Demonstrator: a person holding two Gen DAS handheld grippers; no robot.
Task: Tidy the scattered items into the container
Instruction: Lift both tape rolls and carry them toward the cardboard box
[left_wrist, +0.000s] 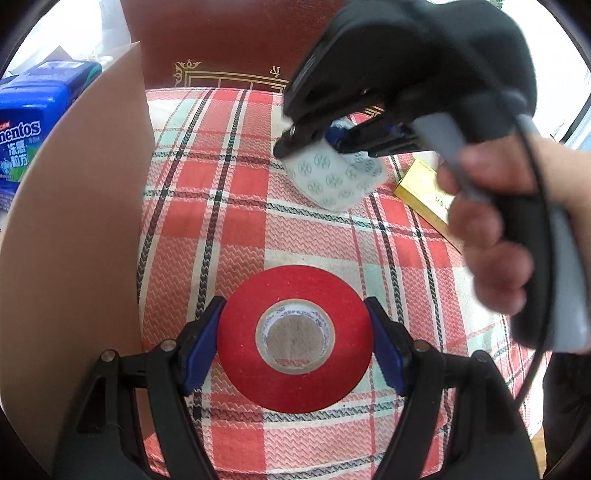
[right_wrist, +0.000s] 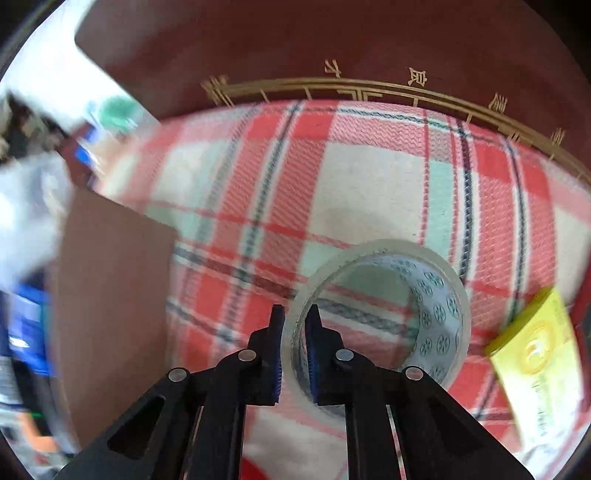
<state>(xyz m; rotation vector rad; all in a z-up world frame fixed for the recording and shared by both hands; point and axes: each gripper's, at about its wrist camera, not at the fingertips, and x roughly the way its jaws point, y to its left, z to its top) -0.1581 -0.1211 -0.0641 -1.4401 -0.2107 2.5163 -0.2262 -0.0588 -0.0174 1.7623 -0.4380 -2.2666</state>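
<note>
My left gripper is shut on a red tape roll, its blue pads pressing both sides, just above the plaid cloth inside the box. My right gripper is shut on the wall of a clear tape roll with a patterned core, one finger inside the ring and one outside. In the left wrist view the right gripper holds the clear tape roll above the cloth, further back.
A brown cardboard flap stands at the left. A dark red box wall with gold print is at the back. A yellow box lies at the right. A blue Mentos tub sits outside left.
</note>
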